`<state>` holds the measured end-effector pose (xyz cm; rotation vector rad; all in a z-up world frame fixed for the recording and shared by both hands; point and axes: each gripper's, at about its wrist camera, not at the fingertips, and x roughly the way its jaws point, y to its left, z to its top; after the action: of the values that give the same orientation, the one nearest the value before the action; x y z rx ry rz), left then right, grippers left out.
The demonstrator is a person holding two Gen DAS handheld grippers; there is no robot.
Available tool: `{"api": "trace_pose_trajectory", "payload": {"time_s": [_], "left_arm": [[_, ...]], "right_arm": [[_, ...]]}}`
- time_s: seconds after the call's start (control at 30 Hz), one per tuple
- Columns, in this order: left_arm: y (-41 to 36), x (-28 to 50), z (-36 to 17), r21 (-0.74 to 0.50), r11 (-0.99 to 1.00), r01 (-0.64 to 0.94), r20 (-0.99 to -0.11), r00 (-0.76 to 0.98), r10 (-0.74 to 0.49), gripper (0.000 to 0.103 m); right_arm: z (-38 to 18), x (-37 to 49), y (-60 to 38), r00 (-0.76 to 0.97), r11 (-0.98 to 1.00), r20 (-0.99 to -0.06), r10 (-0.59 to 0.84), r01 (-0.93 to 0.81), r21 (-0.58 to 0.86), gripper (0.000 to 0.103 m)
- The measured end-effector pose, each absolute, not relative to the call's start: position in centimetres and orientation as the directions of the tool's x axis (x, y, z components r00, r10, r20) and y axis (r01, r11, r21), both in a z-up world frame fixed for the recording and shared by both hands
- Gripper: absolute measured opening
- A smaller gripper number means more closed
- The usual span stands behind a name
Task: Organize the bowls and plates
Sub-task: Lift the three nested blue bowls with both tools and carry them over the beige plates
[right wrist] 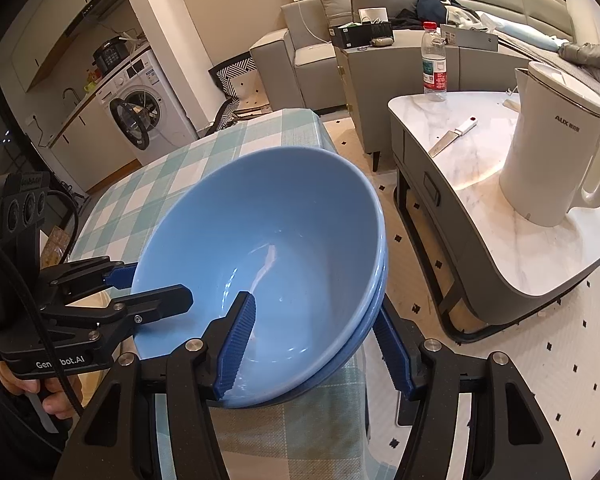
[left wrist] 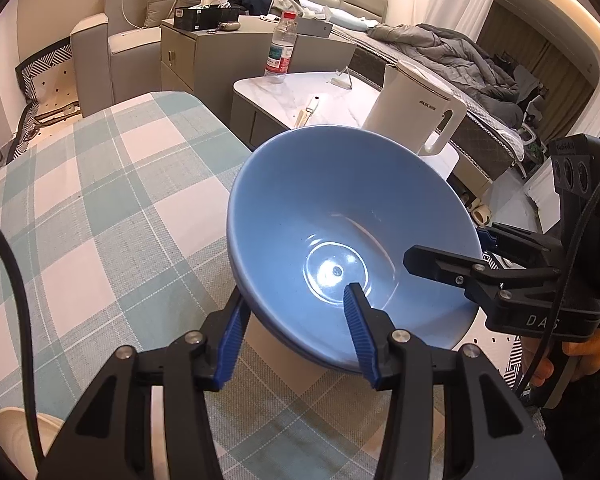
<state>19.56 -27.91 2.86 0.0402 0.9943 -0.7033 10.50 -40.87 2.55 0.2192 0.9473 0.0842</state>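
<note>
Left hand-held gripper (left wrist: 296,332) pinching near rim of stacked blue bowls (left wrist: 340,216). Right hand-held gripper (right wrist: 320,344) clamped on opposite rim. Bowls tilted above checked counter (left wrist: 100,200), white kettle (left wrist: 412,108) beyond.

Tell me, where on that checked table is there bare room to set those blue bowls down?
The checked tablecloth lies bare left of and beyond the blue bowls, out to its far rounded edge. It is crowded at the bowls themselves, where both the left gripper and the right gripper clamp the rim, and a pale dish fills the near left corner.
</note>
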Motion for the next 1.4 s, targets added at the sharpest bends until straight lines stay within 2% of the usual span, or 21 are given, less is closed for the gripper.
{"api": "trace_pose_trajectory", "payload": {"time_s": [1.4], "left_arm": [[-20.5, 16.1, 7.9, -0.233, 0.836, 0.496, -0.707, 0.504, -0.496, 0.047]], "right_arm": [[8.3, 8.3, -33.1, 0.651, 0.975, -0.727, 0.220, -0.124, 0.184, 0.062]]}}
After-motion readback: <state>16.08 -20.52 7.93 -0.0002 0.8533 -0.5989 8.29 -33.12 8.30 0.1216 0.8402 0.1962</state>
